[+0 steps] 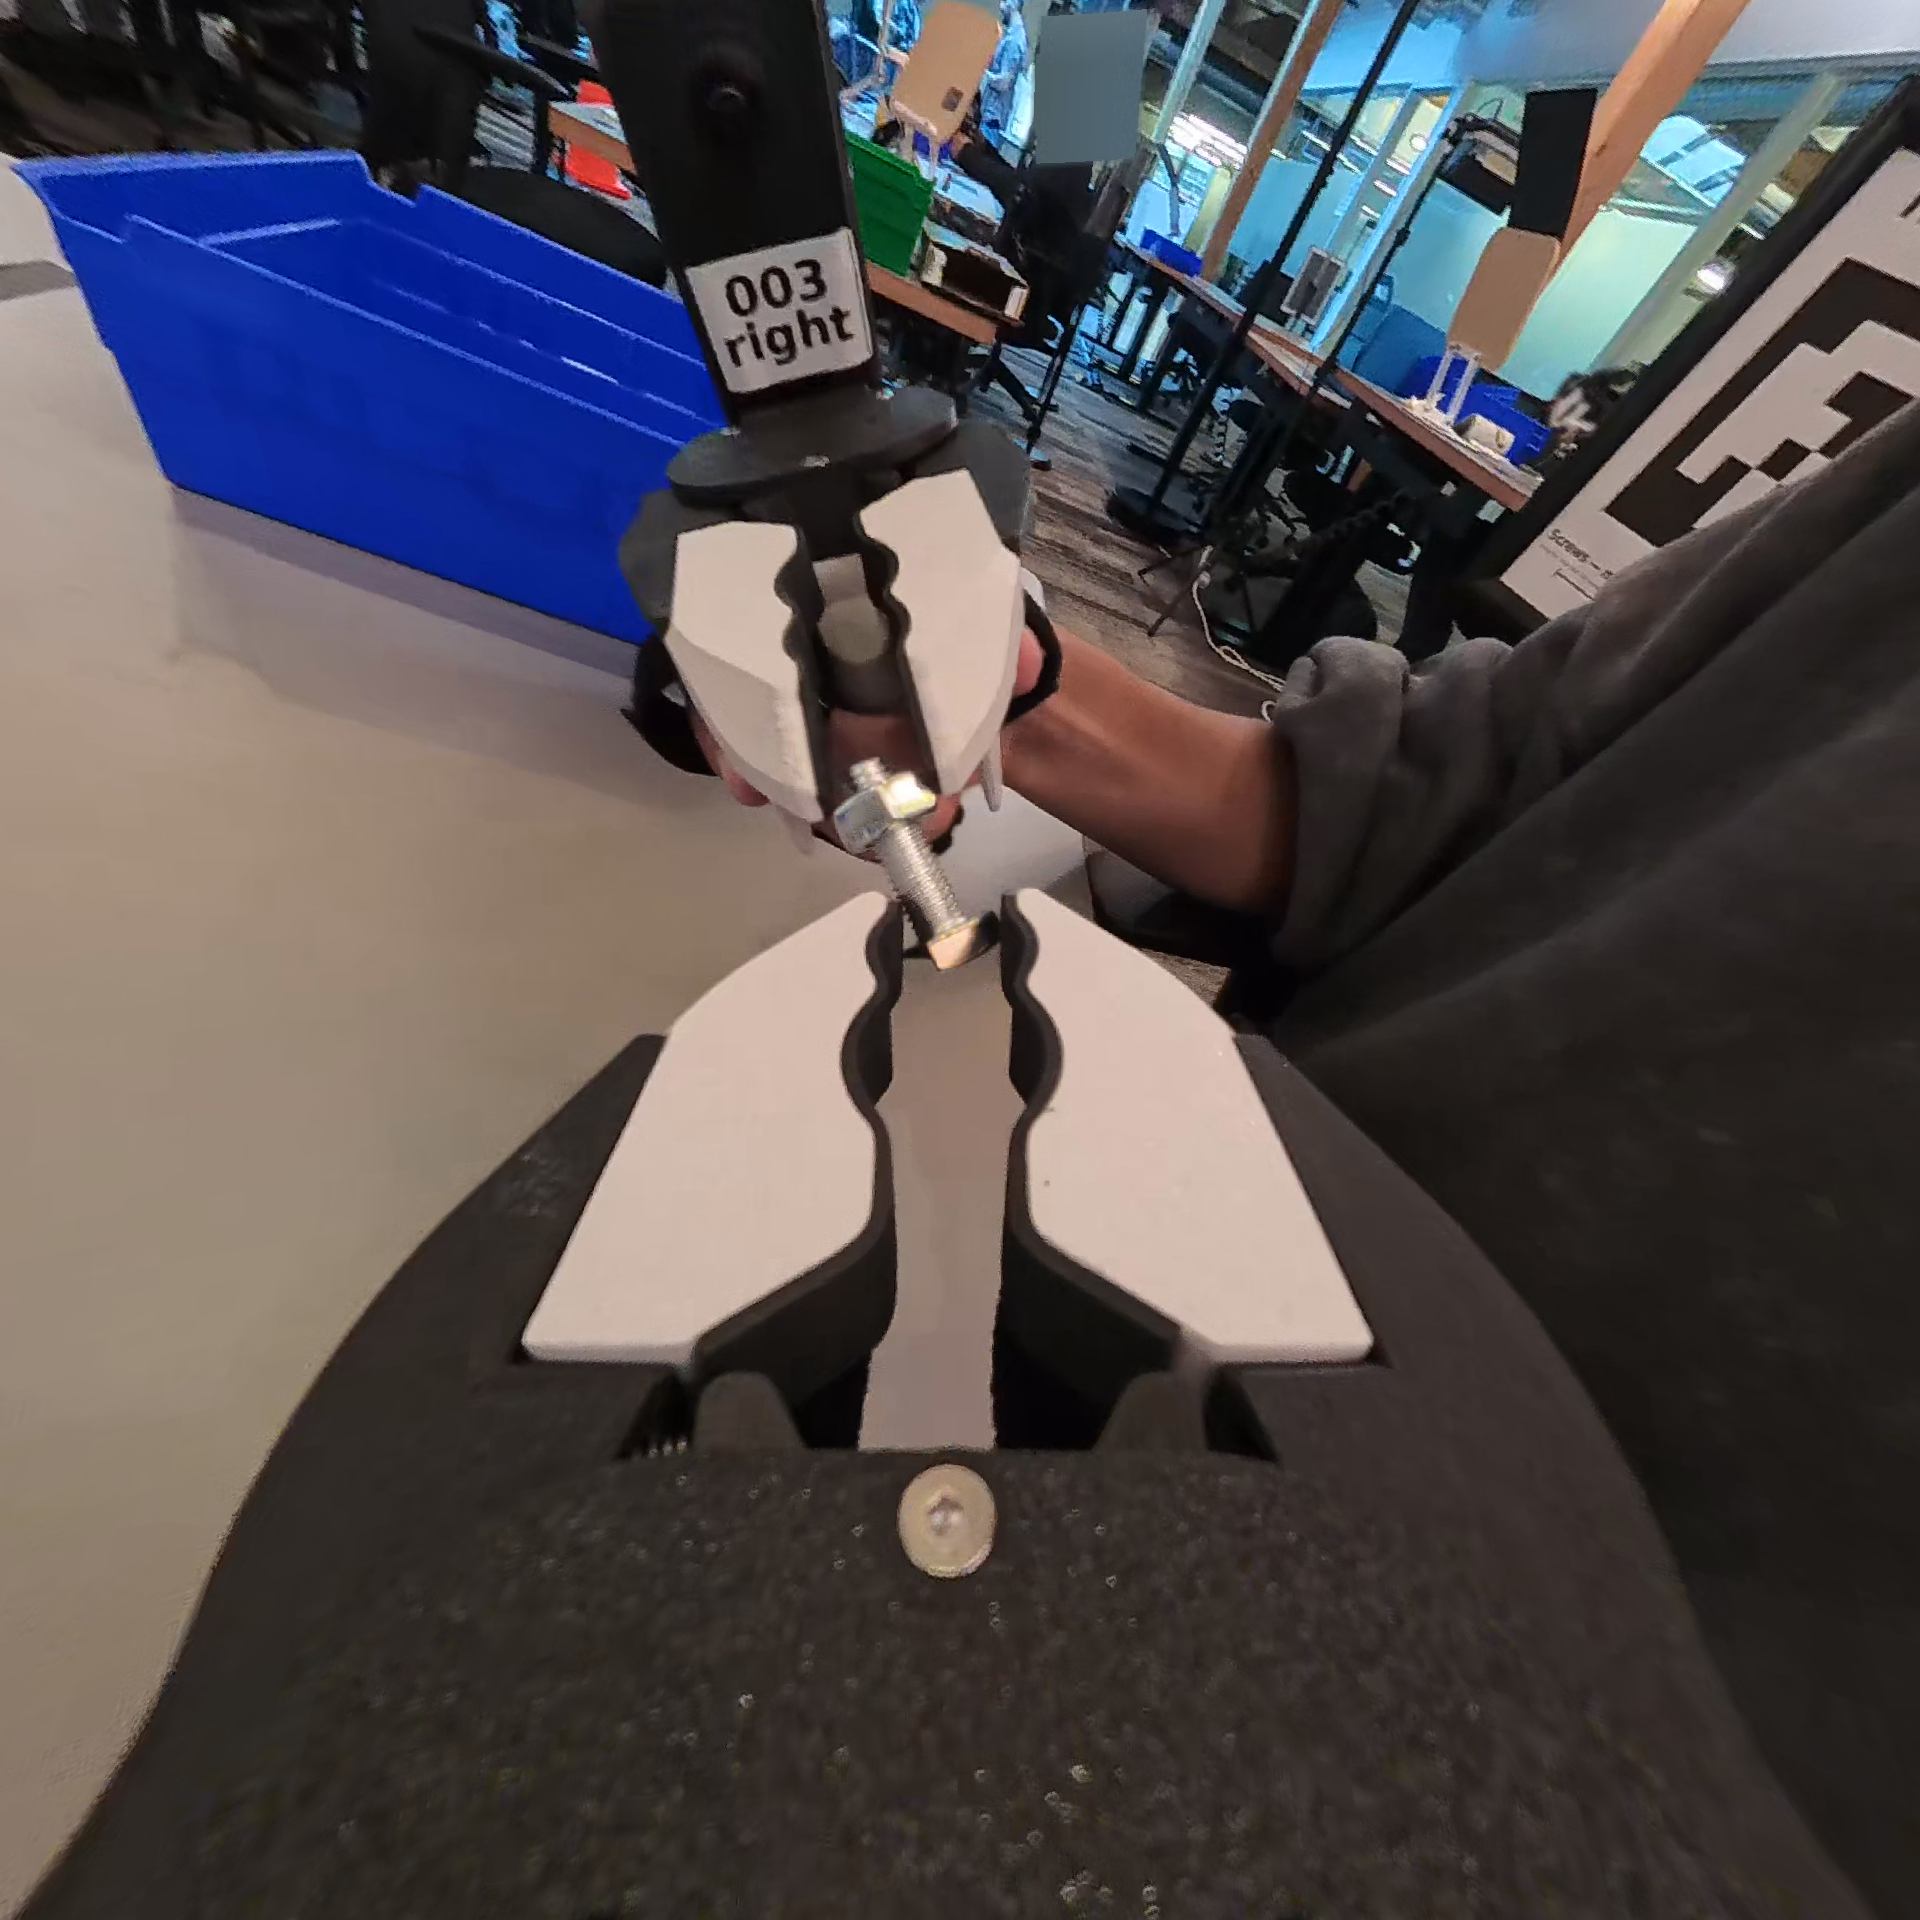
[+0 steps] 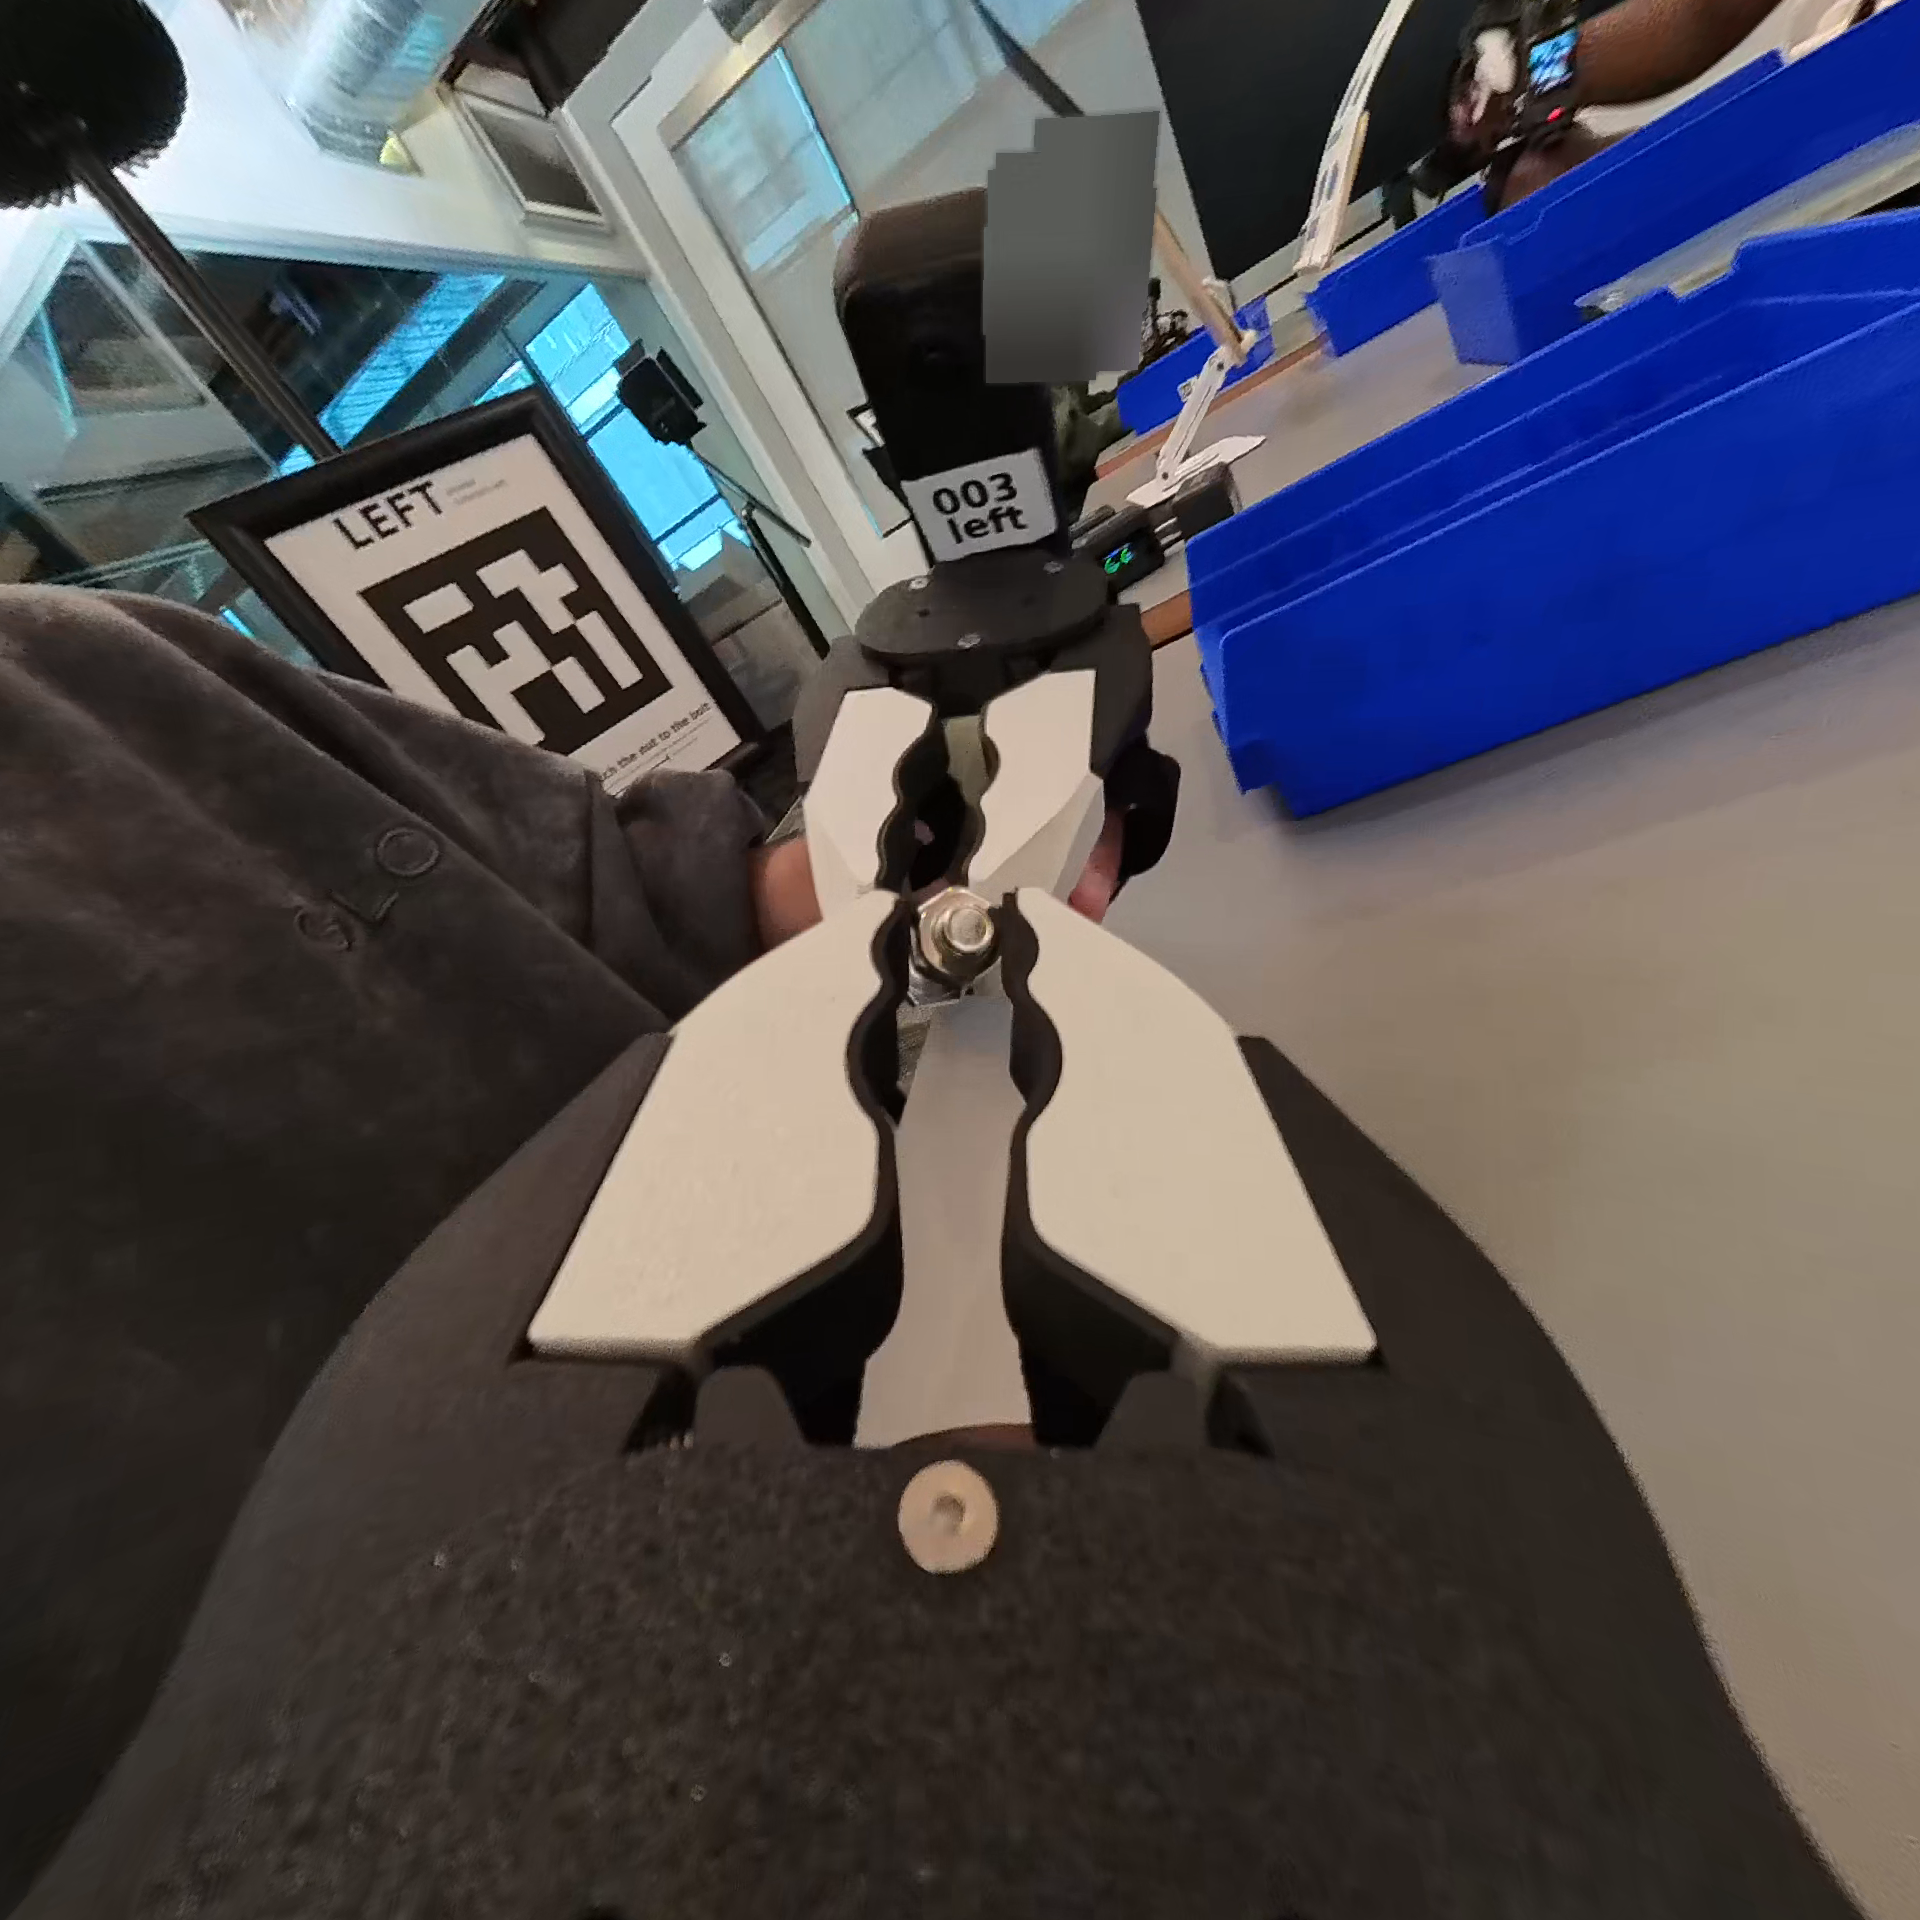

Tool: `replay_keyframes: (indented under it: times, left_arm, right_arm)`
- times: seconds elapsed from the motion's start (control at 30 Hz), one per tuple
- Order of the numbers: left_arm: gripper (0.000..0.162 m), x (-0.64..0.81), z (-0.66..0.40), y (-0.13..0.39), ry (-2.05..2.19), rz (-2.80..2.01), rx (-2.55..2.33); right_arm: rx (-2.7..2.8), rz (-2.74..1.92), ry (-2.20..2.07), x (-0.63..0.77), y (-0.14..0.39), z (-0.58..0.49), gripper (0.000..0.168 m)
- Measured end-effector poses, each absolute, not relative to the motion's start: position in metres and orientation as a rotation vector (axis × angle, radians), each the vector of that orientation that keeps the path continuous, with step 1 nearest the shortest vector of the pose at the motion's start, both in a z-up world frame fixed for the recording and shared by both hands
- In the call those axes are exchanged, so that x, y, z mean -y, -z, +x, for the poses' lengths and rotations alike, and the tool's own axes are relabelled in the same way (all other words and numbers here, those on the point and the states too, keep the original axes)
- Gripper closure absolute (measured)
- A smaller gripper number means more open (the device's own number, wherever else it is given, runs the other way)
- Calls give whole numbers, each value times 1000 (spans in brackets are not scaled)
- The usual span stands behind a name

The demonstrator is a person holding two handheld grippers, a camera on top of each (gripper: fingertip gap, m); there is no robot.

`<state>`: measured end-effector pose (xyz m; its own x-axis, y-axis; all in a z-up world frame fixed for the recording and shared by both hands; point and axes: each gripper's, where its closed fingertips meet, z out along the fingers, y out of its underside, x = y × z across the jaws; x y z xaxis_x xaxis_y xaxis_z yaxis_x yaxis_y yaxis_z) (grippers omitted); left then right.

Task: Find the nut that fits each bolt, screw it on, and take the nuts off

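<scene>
Here the left gripper pinches the bolt by its head, while the right gripper clamps the nut near the bolt's tip.

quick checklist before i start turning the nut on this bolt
1. Left claw shut on the bolt head: ok.
2. Right claw shut on the nut: ok.
3. Nut on the threads, near the far tip of the bolt: ok.
4. Bolt lined up straight between the claws: not ok, it sits at a slant in the left wrist view.
5. Nut square to the threads, not cross-threaded: cannot tell.
6. Work held clear of the blue bin: ok.
</scene>
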<state>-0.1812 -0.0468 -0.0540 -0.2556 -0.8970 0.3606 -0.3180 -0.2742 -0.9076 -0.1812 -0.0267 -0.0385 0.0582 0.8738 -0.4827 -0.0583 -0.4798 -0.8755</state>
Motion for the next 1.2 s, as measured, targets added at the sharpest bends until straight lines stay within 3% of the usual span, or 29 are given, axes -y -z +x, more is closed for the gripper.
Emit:
replay_keyframes:
  times: [0.17,0.27,0.5,0.6,0.63,0.87,1.0,1.13,1.2]
  left_arm:
    - [145,61,-183,57,1590,-1495,-1579]
    - [145,70,-186,66,1600,-1513,-1665]
    - [146,55,-181,58,1625,-1522,-1515]
    - [120,36,-179,54,1434,-1499,-1443]
    - [118,29,-179,53,1340,-1484,-1424]
    - [119,6,-179,47,988,-1398,-1349]
    - [123,10,-180,44,1091,-1410,-1333]
    - [144,11,-183,38,1182,-1402,-1307]
    - [144,13,-184,36,1243,-1415,-1307]
  right_arm:
    - [944,-1593,-1585,42,49,-183,138]
    - [1046,-1584,-1598,55,54,-188,151]
    - [1053,-1522,-1427,45,52,-182,151]
    - [924,-1502,-1369,28,42,-174,151]
    - [854,-1481,-1381,22,36,-171,151]
    - [498,-1430,-1606,0,24,-167,151]
    - [507,-1443,-1621,3,27,-176,151]
    - [534,-1462,-1594,5,27,-181,151]
    - [542,-1462,-1590,7,26,-182,151]
